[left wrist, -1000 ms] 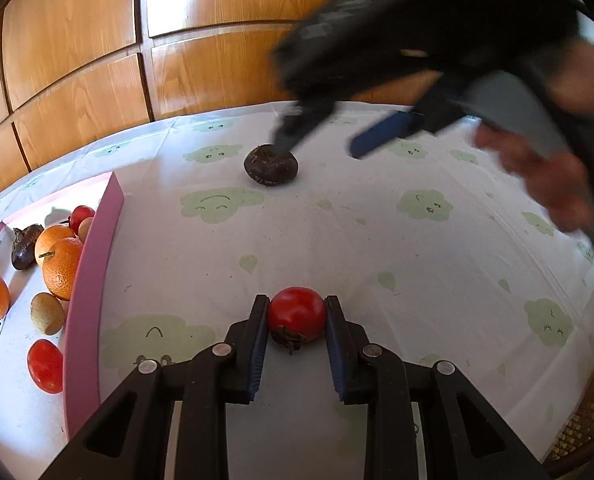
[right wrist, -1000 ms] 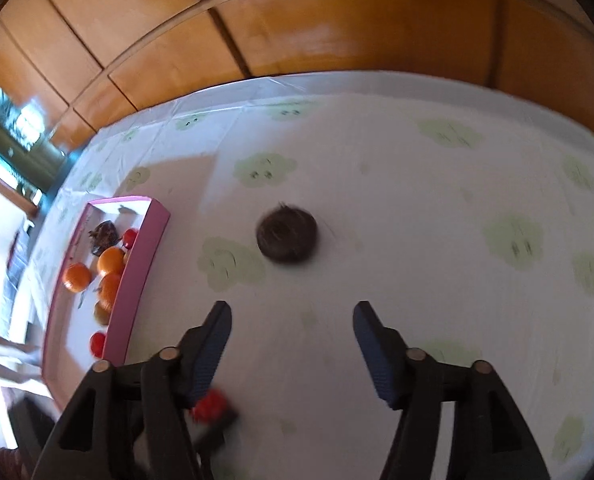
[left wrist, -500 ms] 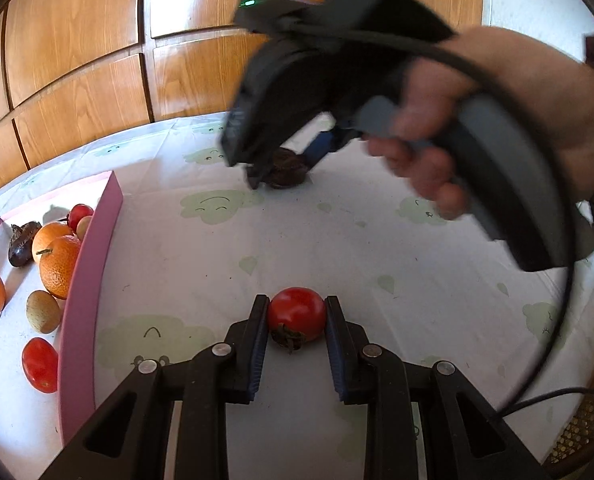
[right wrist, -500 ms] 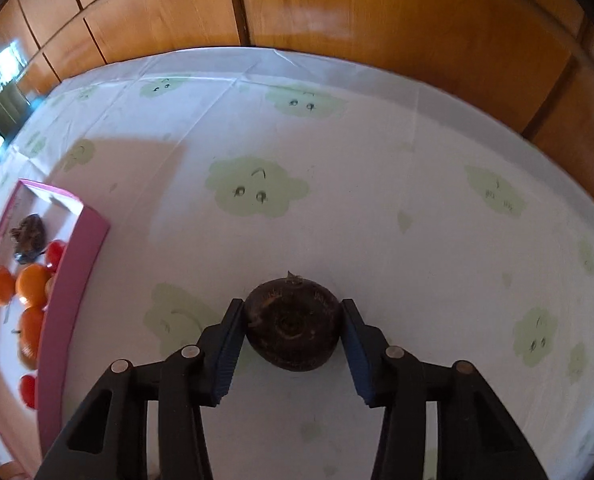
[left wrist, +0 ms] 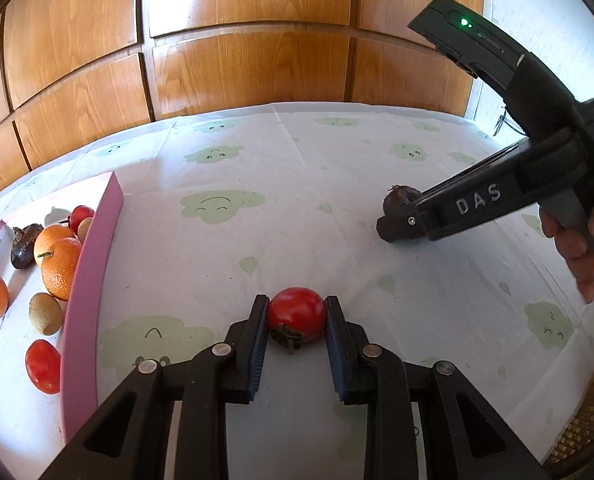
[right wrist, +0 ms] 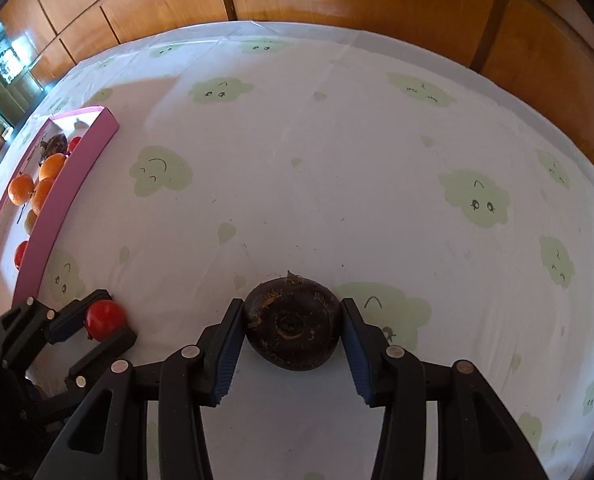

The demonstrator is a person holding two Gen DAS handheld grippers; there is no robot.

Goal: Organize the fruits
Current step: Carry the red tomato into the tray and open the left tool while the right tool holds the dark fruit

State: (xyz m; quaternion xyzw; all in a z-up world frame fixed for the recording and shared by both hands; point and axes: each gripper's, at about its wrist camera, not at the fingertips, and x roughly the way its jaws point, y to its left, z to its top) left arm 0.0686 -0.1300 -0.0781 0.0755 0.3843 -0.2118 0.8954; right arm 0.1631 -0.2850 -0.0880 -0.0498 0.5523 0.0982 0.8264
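A red tomato (left wrist: 297, 314) sits between the blue pads of my left gripper (left wrist: 296, 300), which is shut on it low over the cloud-print tablecloth. The same tomato (right wrist: 105, 318) shows at lower left in the right wrist view. My right gripper (right wrist: 292, 304) is shut on a dark brown round fruit (right wrist: 293, 328), with both pads pressing its sides. In the left wrist view that fruit (left wrist: 399, 200) peeks out behind the right gripper's near finger (left wrist: 397, 230), close to the cloth. A pink tray (left wrist: 93, 264) lies at the left.
The tray (right wrist: 57, 204) holds oranges (left wrist: 59, 268), a red tomato (left wrist: 43, 366), a brownish kiwi-like fruit (left wrist: 45, 314) and a dark shrivelled fruit (left wrist: 25, 242). A hand (left wrist: 581, 256) grips the right tool. Wood panelling backs the table. A wicker edge (left wrist: 585, 432) shows at lower right.
My right gripper came down around the dark brown fruit, closed on it and carried it to the right in the left wrist view. The left gripper kept still, holding the tomato.
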